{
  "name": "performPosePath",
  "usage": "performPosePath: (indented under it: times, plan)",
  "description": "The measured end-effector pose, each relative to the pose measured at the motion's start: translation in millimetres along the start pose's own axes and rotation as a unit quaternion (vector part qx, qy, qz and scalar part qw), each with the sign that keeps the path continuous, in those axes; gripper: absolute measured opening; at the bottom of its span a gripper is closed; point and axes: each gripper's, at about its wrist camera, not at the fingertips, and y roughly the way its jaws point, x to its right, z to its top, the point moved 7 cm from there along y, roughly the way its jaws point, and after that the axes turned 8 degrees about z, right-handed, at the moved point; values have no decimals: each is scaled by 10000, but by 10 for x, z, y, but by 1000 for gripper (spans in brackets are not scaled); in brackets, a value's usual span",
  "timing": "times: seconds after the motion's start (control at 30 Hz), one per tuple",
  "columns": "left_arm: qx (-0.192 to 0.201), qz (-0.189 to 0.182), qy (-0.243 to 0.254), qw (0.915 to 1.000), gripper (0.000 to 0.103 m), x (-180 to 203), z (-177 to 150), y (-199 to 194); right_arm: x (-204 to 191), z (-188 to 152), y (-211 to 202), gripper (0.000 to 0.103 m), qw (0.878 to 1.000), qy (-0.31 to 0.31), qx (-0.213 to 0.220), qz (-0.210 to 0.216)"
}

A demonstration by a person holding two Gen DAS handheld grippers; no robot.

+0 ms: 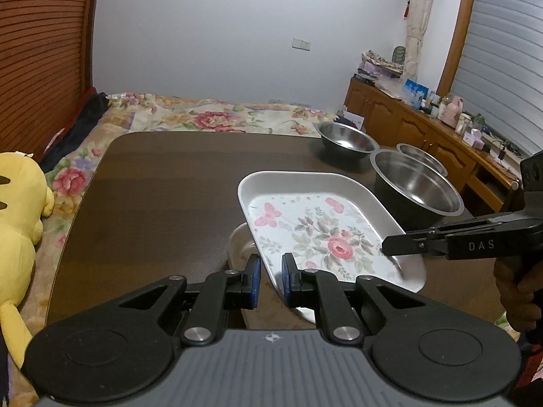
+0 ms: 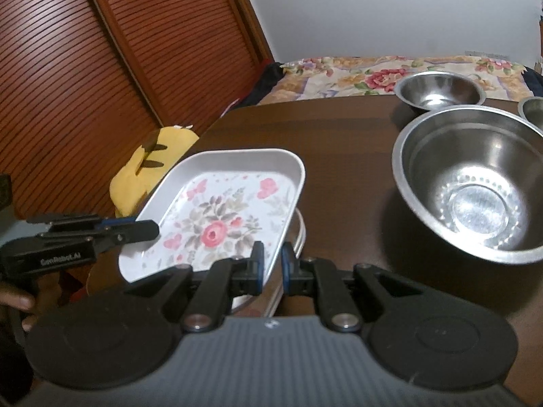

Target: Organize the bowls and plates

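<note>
Gripping floral plate [image 1: 315, 234] rims, both grippers.

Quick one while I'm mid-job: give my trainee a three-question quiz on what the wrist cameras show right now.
1. True or false: both grippers grip the floral tray.
2. How many steel bowls stand on the table?
3. Does the tray lie flat on the table, or is it lifted over another dish?

Key
1. True: the left gripper and the right gripper each pinch a rim of the floral tray.
2. Three: the large bowl, a smaller bowl and a third bowl behind the large one.
3. Lifted, tilted over another white dish.
</note>
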Motion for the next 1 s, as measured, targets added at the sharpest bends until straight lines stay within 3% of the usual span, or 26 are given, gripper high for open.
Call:
performPosePath:
  times: [1.0]
  plan:
    - [-48, 359, 302, 9989, 14, 35, -191, 84, -78, -177, -9, 13, 9993, -296, 130, -207]
